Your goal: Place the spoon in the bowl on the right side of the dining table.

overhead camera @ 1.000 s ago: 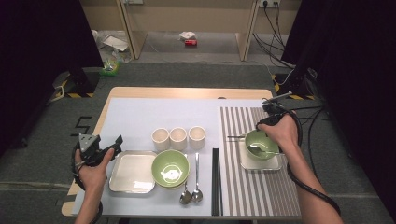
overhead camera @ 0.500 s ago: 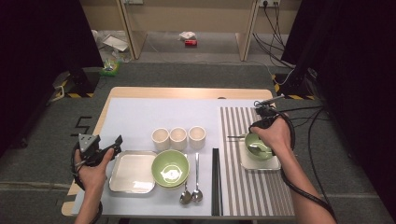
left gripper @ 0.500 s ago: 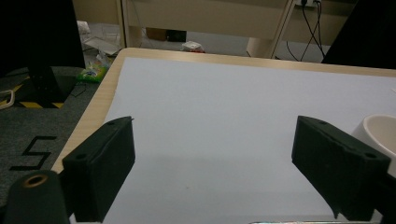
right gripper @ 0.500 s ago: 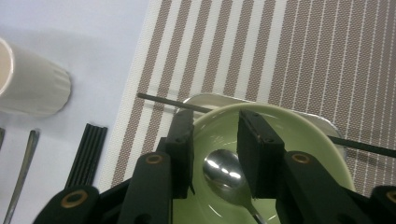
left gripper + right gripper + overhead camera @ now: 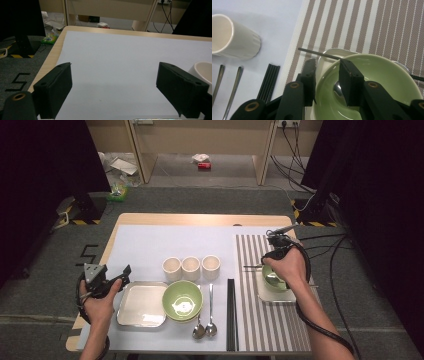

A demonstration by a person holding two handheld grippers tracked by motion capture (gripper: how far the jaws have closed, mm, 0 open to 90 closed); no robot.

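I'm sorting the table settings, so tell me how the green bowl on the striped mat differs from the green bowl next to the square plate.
The green bowl on the striped mat sits on a plate; the other green bowl sits on the pale cloth beside the square plate.

The right hand-held gripper straddles the first bowl's rim, one jaw inside, one outside; the second is untouched.

The first holds a spoon; the second looks empty.

Both look alike: green and round.

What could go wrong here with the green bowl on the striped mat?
The right hand-held gripper straddles the rim of the green bowl, one jaw inside, one outside. A thin rim grip may let the bowl tilt or slip. The spoon inside could slide out, and the chopstick lying across the white plate could get knocked off.
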